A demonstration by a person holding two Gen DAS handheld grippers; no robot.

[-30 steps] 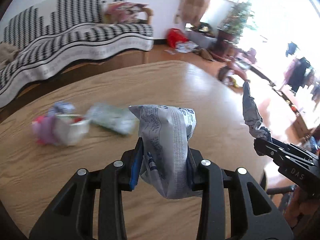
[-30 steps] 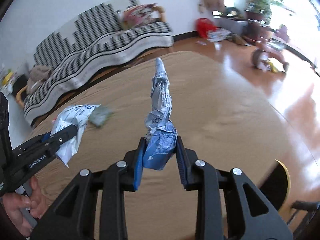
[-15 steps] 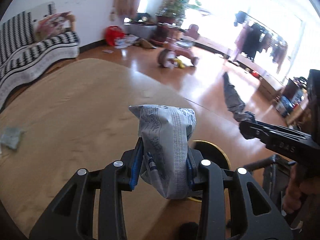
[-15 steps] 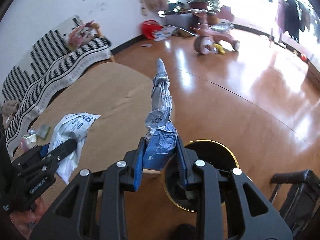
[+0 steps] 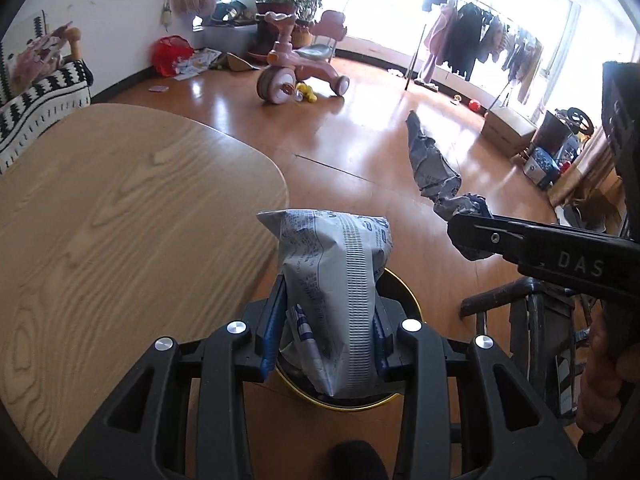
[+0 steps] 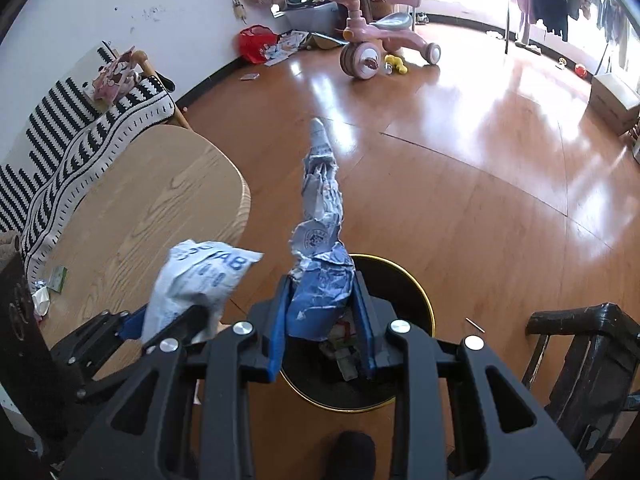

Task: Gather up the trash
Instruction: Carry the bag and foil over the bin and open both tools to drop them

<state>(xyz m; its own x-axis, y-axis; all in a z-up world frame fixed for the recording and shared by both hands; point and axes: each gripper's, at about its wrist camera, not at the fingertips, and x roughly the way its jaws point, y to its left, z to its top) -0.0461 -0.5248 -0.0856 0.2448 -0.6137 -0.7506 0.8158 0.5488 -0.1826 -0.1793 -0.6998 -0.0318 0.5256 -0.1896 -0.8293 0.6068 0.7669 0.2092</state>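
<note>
Beyond the rounded edge of a light wood-grain table (image 5: 120, 216), a glossy wooden floor (image 6: 480, 184) is seen running to bright windows; a black-and-white striped sofa cover (image 6: 80, 136), a pink tricycle (image 6: 376, 44), a red bag (image 6: 256, 42) and a clothes rack (image 5: 480, 40) are noted around the room. A black bin with a gold rim (image 6: 416, 292) is observed on the floor just beside the table, a dark chair (image 6: 580, 344) near it. The left gripper (image 5: 326, 332) is closed on a white printed packet (image 5: 336, 280), held over the bin. The right gripper (image 6: 320, 320) is clamped on a crumpled blue-grey wrapper (image 6: 320, 240), also above the bin. "DAS" is legible on the right gripper's side; "AB" is read on the packet. Small scraps (image 6: 52, 284) are noted on the table.
</note>
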